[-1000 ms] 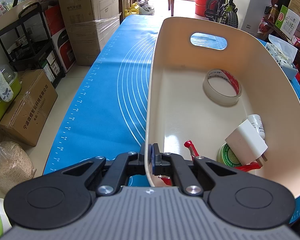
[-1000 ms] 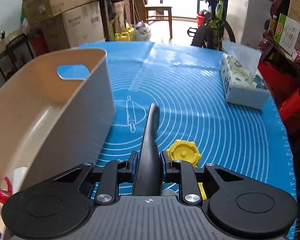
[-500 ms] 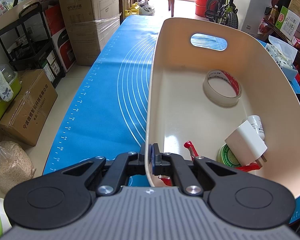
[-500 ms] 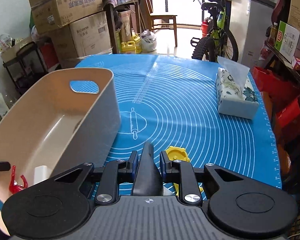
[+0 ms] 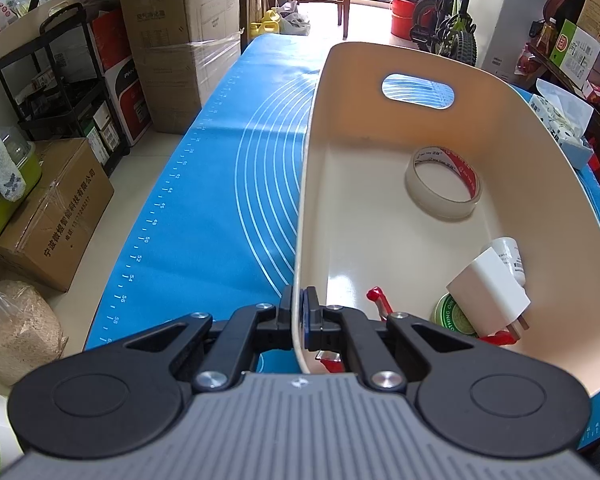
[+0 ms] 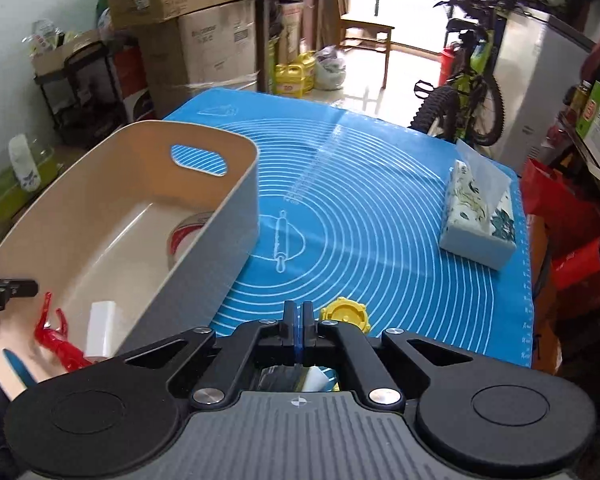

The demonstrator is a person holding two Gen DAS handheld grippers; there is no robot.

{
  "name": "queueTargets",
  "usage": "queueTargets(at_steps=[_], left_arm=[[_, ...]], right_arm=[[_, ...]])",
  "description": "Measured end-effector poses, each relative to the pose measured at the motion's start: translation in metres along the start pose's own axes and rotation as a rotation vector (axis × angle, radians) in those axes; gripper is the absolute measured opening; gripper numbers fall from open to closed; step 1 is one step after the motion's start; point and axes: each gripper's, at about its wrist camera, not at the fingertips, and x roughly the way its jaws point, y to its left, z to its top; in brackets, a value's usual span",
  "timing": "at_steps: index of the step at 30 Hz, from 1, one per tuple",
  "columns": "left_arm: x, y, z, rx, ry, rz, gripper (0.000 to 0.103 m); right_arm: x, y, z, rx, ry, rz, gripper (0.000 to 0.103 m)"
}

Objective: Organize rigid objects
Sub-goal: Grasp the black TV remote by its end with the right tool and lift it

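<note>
The left gripper (image 5: 299, 312) is clamped on the near rim of the cream plastic oval bin (image 5: 548, 168), one finger outside the wall and one inside, jaws pinched tight on the thin edge. The bin sits on the blue silicone baking mat (image 5: 220, 200), printed with white rings. Inside it: a roll of clear packing tape with a red-printed core (image 5: 444, 184) lying flat toward the far end, and nearer the gripper a white square plug adapter (image 5: 488, 292) resting over a green round tin (image 5: 452, 316), with a small white bottle (image 5: 510, 252) just behind and a red plastic figure (image 5: 380, 300) beside them.

Over to the right gripper (image 6: 299, 320): its jaws have just snapped closed, pads together with nothing between them. It hangs above the mat just right of the bin. Just beyond its tips a yellow ridged round cap (image 6: 344, 314) lies on the mat. Further right rests a floral-printed soft tissue pack (image 6: 480, 216), well apart from the bin.
</note>
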Motion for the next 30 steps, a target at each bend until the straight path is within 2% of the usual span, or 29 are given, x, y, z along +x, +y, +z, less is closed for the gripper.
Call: queueTargets(at_steps=[5,12,22,25,28,30], left_arm=[[-0.001,0.001,-0.001,-0.003,-0.003,-0.004,0.005],[-0.001,0.002,-0.001,0.000,-0.001,-0.005,0.005],[0.000,0.001,-0.001,-0.002,0.000,-0.006,0.005],[0.000,0.001,-0.001,-0.002,-0.001,-0.006,0.005],[0.000,0.001,-0.001,-0.001,0.000,-0.006,0.005],[0.000,0.001,-0.001,-0.002,0.000,-0.006,0.005]], right_arm=[[0.000,0.005,-0.002,-0.013,0.021,0.013,0.011],[0.024,0.017,-0.033,0.010,0.130,0.057,0.011],[0.038,0.016,-0.049,0.059,0.192,0.048,0.011],[0.041,0.011,-0.052,0.108,0.222,0.042,0.021],[0.044,0.006,-0.057,0.163,0.258,0.045,0.038],[0.048,0.006,-0.061,0.184,0.277,0.045,0.043]])
